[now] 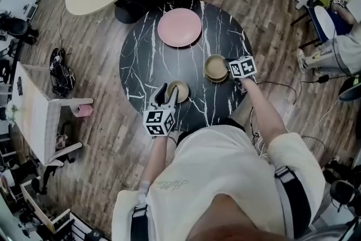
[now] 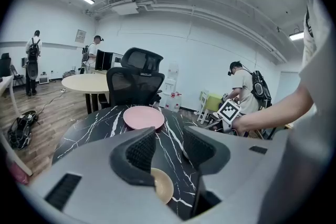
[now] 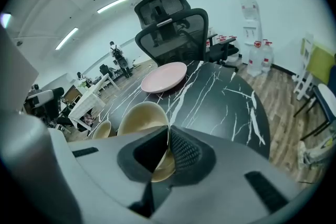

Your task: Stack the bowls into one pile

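The right arm reaches forward, its claw (image 1: 229,68) clamped on the rim of a tan bowl (image 1: 216,66) near the right edge of the desk (image 1: 138,59). The left claw (image 1: 167,94) points forward, jaws apart, at a smaller bowl (image 1: 178,91) near the near edge. The round desk is black marble, with a pink plate (image 1: 179,27) at its far edge, and stands on a wood floor (image 1: 101,138).

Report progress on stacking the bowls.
Done: nothing stacked yet; the two bowls are apart on the table. In hand: the right gripper is shut on the rim of the right-hand bowl; the left gripper hovers open by the left-hand bowl. Left: nest one bowl in the other.
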